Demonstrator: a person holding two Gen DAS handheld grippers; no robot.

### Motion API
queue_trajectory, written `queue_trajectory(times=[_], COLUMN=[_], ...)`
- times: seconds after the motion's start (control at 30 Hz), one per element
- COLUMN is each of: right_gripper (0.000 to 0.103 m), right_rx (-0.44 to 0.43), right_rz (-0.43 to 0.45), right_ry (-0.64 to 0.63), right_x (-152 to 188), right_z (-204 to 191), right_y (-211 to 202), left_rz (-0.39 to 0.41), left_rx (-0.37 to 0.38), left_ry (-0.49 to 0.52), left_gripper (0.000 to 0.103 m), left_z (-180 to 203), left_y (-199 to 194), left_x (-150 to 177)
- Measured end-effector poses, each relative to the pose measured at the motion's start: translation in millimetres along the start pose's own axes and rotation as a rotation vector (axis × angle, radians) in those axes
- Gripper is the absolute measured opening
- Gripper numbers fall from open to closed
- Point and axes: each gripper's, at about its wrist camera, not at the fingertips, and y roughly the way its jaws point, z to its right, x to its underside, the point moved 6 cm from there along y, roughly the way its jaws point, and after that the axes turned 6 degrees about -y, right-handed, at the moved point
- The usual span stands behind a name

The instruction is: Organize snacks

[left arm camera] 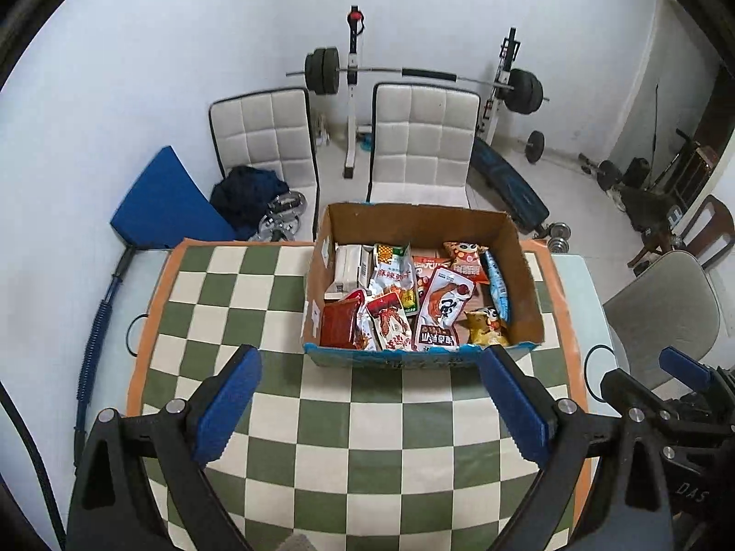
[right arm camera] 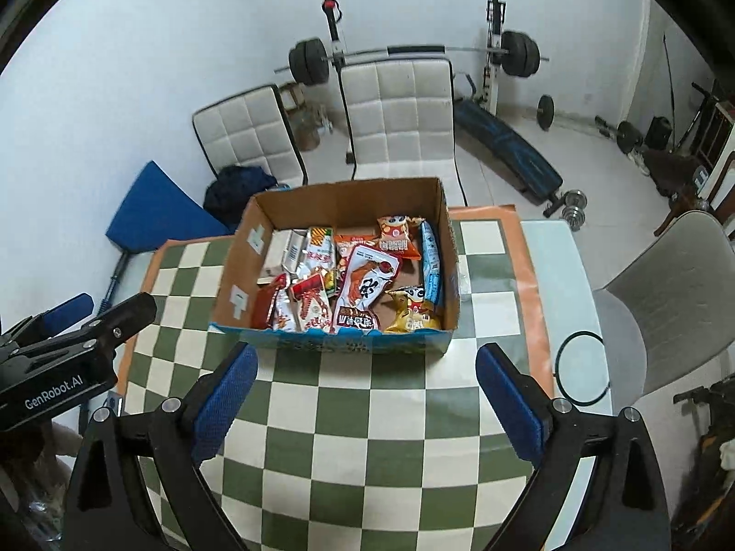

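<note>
A cardboard box [left arm camera: 523,271] [right arm camera: 239,271] stands on the green-and-cream checkered cloth [left arm camera: 367,422] [right arm camera: 367,413]. It holds several snack packets: a red-and-white pouch [left arm camera: 443,310] [right arm camera: 365,291], a yellow bag [left arm camera: 487,327] [right arm camera: 413,314], a light blue packet [left arm camera: 498,287] [right arm camera: 432,261] and a white carton [left arm camera: 347,268] [right arm camera: 285,252]. My left gripper [left arm camera: 370,358] hangs open just before the box's front wall, holding nothing. My right gripper [right arm camera: 367,358] is open too, at the same distance, empty. Each gripper shows at the other view's edge.
Two white padded chairs [left arm camera: 422,137] [right arm camera: 399,115] stand behind the table, with a barbell rack [left arm camera: 413,75] beyond. A grey chair [right arm camera: 666,298] is at the right. A blue pad [left arm camera: 165,202] leans at the far left. A black ring [right arm camera: 581,367] lies on the table's right strip.
</note>
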Motion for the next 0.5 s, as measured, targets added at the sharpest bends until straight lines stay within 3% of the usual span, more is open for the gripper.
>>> queue_trajectory(times=[0.5], right_gripper=[0.099], right_rx=[0.027], right_rz=[0.11], right_ry=[-0.008], right_x=[46], right_z=[-3], right_y=[-113], left_rz=[0.071], left_rx=[0.006], left_ry=[-0.004], left_gripper=[0.097], left_z=[-3], left_y=[-84], left_x=[40])
